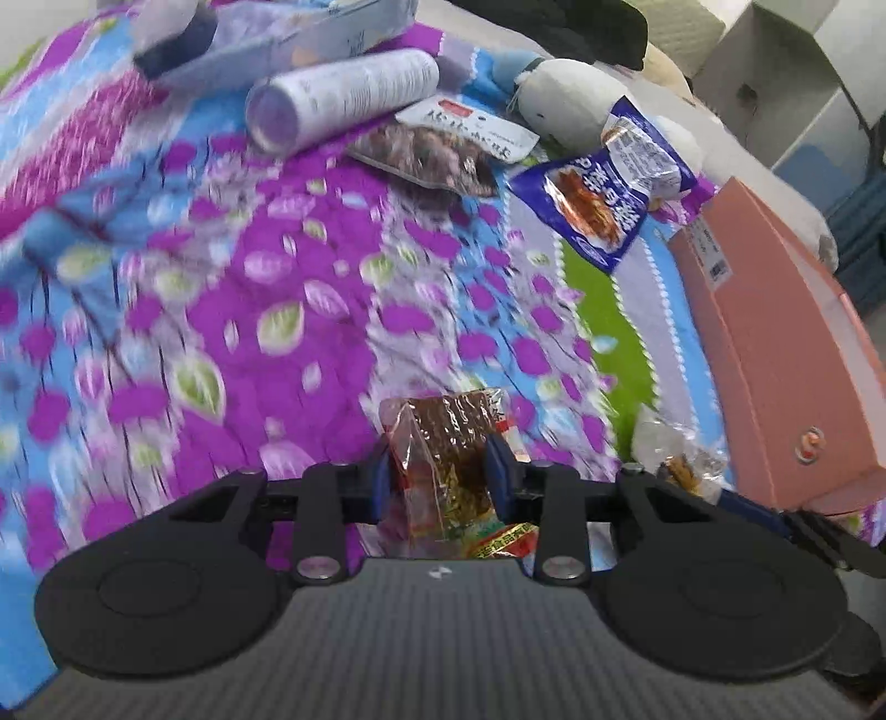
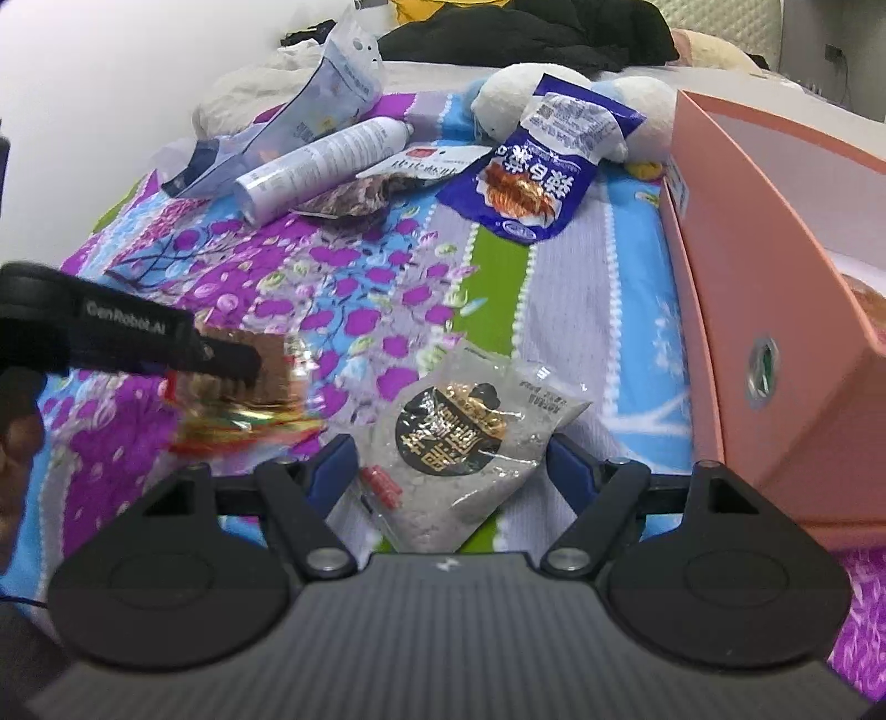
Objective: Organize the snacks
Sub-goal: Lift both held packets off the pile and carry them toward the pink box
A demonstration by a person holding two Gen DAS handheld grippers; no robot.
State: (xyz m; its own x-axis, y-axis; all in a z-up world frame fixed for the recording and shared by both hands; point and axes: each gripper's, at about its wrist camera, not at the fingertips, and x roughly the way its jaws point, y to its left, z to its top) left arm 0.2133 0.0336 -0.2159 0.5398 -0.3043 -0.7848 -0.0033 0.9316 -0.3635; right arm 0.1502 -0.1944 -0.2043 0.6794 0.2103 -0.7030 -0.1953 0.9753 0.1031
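My left gripper (image 1: 440, 471) is shut on a clear packet of brown snack (image 1: 448, 443) and holds it above the quilt; it also shows in the right wrist view (image 2: 260, 382), blurred. My right gripper (image 2: 454, 462) is open, its jaws on either side of a grey snack bag with a black label (image 2: 459, 437) that lies on the quilt. A blue snack bag (image 1: 603, 205) (image 2: 531, 177) and a dark dried-fruit packet (image 1: 432, 155) (image 2: 354, 194) lie further back. A pink box (image 1: 775, 343) (image 2: 764, 310) stands open at the right.
A white spray can (image 1: 343, 97) (image 2: 321, 160), a clear refill pouch (image 2: 310, 111) and a white plush toy (image 1: 570, 102) (image 2: 554, 99) lie at the back of the flowered quilt (image 1: 277, 277). Dark clothing (image 2: 526, 33) lies behind. White boxes (image 1: 786, 61) stand at the far right.
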